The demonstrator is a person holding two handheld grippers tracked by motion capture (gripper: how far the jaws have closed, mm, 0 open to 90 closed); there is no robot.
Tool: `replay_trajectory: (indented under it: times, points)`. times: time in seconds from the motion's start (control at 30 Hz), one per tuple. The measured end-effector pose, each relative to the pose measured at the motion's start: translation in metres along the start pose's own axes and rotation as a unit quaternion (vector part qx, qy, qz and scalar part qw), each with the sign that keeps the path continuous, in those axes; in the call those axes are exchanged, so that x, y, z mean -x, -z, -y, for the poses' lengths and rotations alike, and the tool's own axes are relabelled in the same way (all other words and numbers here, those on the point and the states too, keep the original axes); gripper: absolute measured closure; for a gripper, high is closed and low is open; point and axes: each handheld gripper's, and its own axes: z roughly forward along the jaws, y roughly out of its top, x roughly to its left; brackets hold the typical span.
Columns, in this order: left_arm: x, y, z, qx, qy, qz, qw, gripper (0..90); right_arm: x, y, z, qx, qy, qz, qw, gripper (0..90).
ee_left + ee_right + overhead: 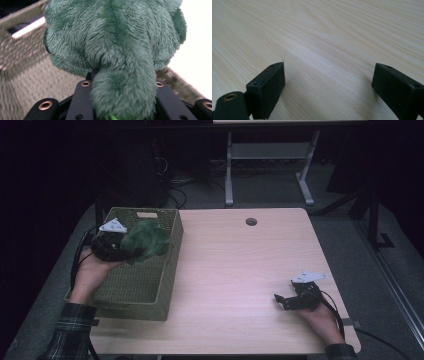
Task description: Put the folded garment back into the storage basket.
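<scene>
Green plush, shaggy and soft, bulges from the left gripper [122, 249]: a stuffed toy [146, 240] with a rounded body and a thick, tapering limb or tail. In the left gripper view that limb [125, 95] runs straight down between the two flat black jaws, which press on it from either side; its pile spills over their inner edges, and brass-ringed screw holes dot the matte plastic. The jaws are closed part-way on the fur, so the toy is clamped and carried clear of any surface. In the high view it hangs over the far half of the basket [165, 290], above the open interior and near the right-hand wall. The basket is rectangular, woven of olive-tan fibre in a tight, regular weave, with a slot handle cut into its far end wall; it sits at the left edge of the table [240, 270], partly overhanging it. A hand [90, 272] in a plaid sleeve holds the left gripper, and a grey three-cornered plate sits on top. The table is pale wood laminate with fine, straight grain, rounded corners and a round cable hole [251, 222] near its far edge. The right gripper [281, 301] rests low at the near right of the tabletop, well apart from the basket; in the right gripper view its blocky black jaws stand wide apart with bare wood between them, gripping nothing.
</scene>
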Motion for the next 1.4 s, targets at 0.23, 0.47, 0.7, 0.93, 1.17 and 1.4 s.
replay_trajectory:
  times: [0.23, 0.47, 0.7, 0.93, 1.17, 1.4]
  points:
    - [-0.011, -0.018, 0.025, -0.026, 0.013, -0.002, 0.9996, 69.0, 0.0, 0.0, 0.0, 0.0, 0.0, 0.0, 1.0, 11.1]
    - [-0.021, -0.039, 0.041, -0.068, 0.026, 0.001, 0.9973, 68.8, 0.0, 0.0, 0.0, 0.0, 0.0, 0.0, 1.0, 11.1]
    - [-0.023, -0.053, 0.049, -0.088, 0.035, 0.015, 0.9954, 67.7, 0.0, 0.0, 0.0, 0.0, 0.0, 0.0, 1.0, 11.1]
    - [-0.023, -0.059, 0.053, -0.105, 0.042, 0.025, 0.9933, 58.9, 0.0, 0.0, 0.0, 0.0, 0.0, 0.0, 1.0, 11.1]
    - [-0.024, -0.061, 0.055, -0.108, 0.05, 0.028, 0.9925, 43.5, 0.0, 0.0, 0.0, 0.0, 0.0, 0.0, 1.0, 11.1]
    - [-0.024, -0.051, 0.051, -0.08, 0.052, 0.007, 0.9954, 23.3, 0.0, 0.0, 0.0, 0.0, 0.0, 0.0, 1.0, 11.1]
